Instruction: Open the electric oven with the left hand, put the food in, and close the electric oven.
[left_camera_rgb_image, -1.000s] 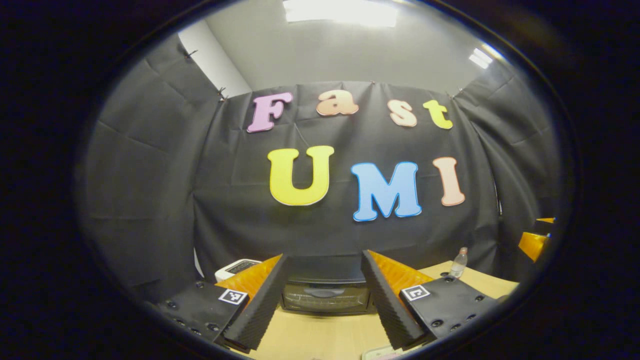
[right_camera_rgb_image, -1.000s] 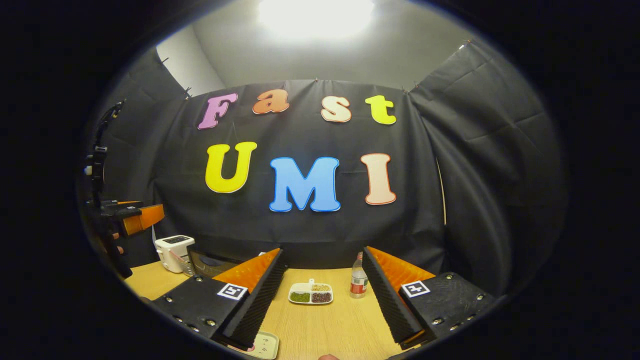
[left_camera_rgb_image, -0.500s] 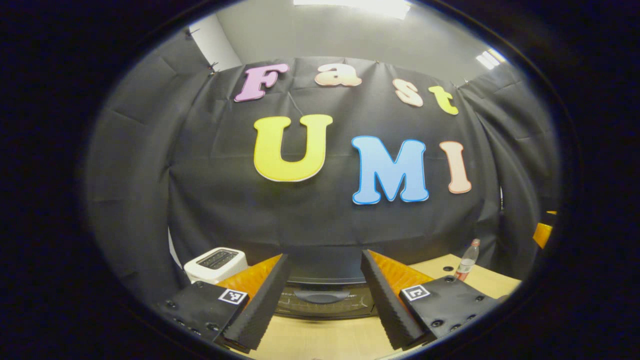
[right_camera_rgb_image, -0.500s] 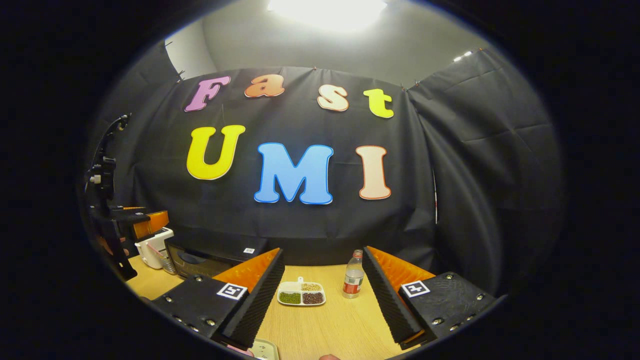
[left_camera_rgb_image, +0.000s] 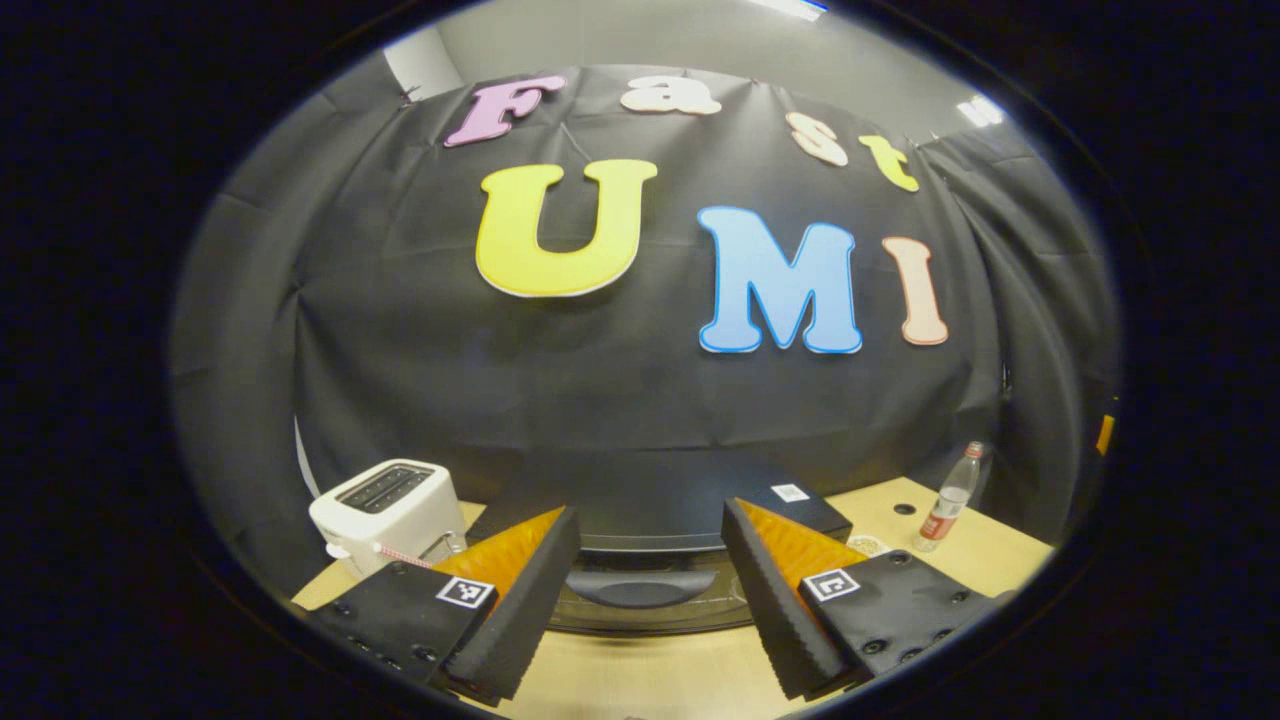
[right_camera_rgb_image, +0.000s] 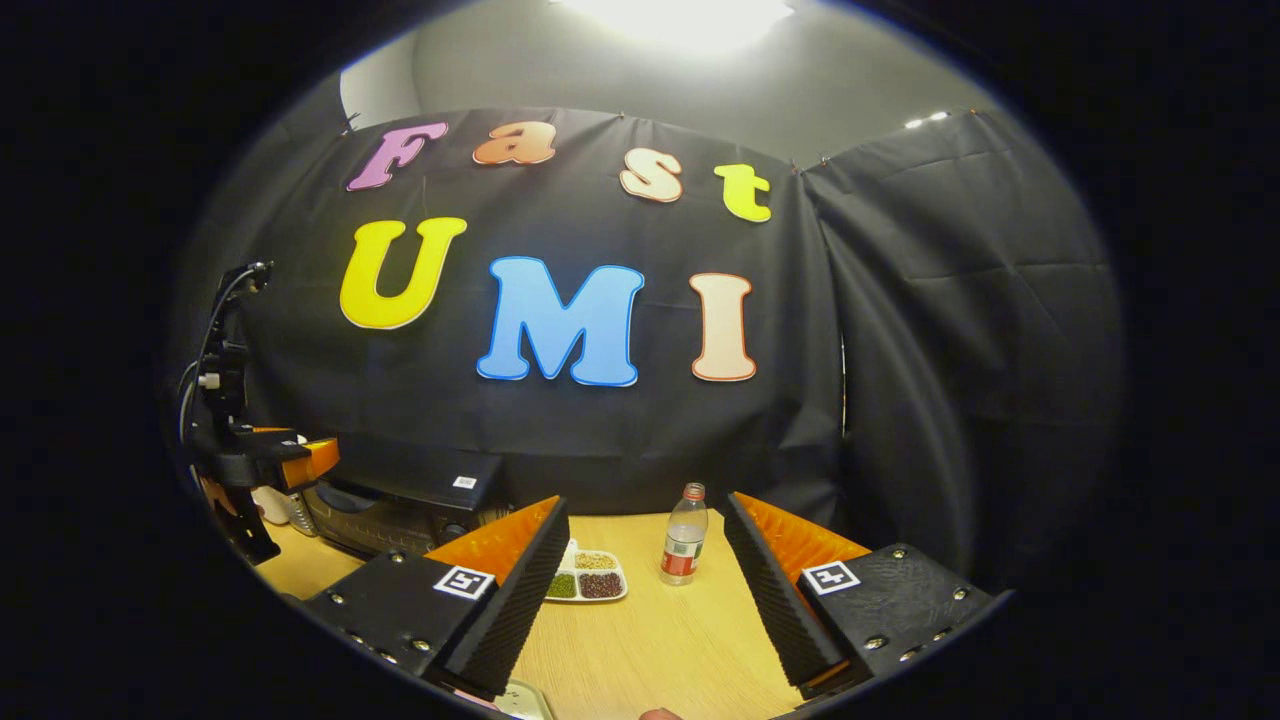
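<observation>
The left gripper (left_camera_rgb_image: 650, 590), jaws spread and empty, faces the shut oven (left_camera_rgb_image: 650, 560) at its handle (left_camera_rgb_image: 640, 588), placed for the pull. The right gripper (right_camera_rgb_image: 645, 590), also spread, waits near the food tray (right_camera_rgb_image: 590, 583) on the table (right_camera_rgb_image: 670, 650).

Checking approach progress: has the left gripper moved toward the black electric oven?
Yes. Left gripper moved closer; the black electric oven looms larger between its jaws.

A ceiling light (right_camera_rgb_image: 672, 12) at the top centre of the right gripper view glares white and blows out its surroundings; in the left gripper view a dimmer ceiling panel (left_camera_rgb_image: 980, 110) glints at the upper right. Lighting is even and moderate, shadows soft. Both views bow strongly toward the edges, where detail dims and softens. The bench (right_camera_rgb_image: 660, 640) reads clear and warm.
</observation>
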